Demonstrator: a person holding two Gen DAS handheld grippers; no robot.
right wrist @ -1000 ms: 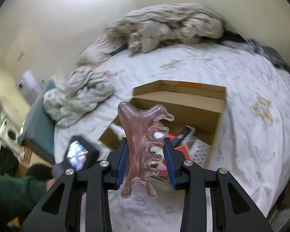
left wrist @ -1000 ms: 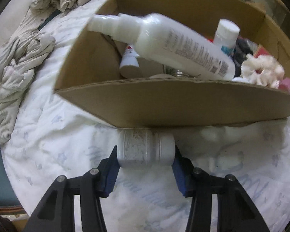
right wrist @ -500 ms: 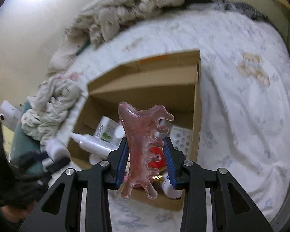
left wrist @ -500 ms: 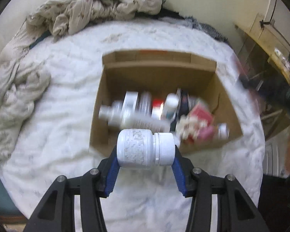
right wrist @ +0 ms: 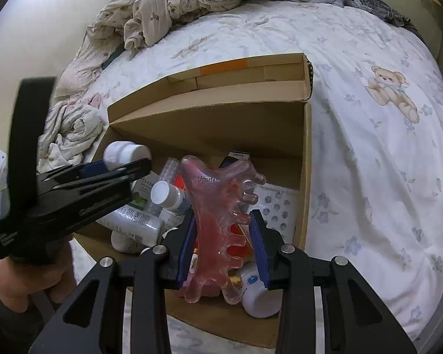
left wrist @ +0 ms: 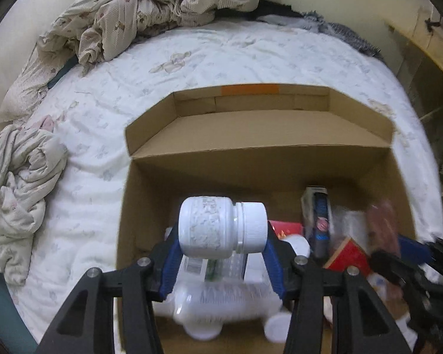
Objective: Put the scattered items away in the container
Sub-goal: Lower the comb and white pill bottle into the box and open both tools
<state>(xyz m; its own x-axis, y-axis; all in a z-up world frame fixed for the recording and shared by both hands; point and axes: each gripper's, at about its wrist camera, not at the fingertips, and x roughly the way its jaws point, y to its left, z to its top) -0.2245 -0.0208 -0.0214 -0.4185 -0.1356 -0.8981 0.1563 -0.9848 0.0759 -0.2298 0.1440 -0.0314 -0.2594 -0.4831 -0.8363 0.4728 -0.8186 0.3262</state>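
The box (left wrist: 257,153) is sitting on the bed (left wrist: 221,56). Bottles and packs are lying in it. The jar (left wrist: 221,227) is hanging over the box's 7 o'clock corner. The comb (right wrist: 218,224) is hanging at 5 o'clock. Blankets (left wrist: 150,8) are piled at 11 o'clock.

Indoor light reads soft and warm on my feeds; brightest patch is glare on the wall (right wrist: 53,29) at upper left of the right wrist view, with shadow pooled inside the cardboard box (left wrist: 251,159). Both views bow strongly and go black at the corners. Left wrist view is motion-smeared low down: box contents and the right gripper (left wrist: 398,253) blur, bedspread (left wrist: 221,59) stays fairly sharp.
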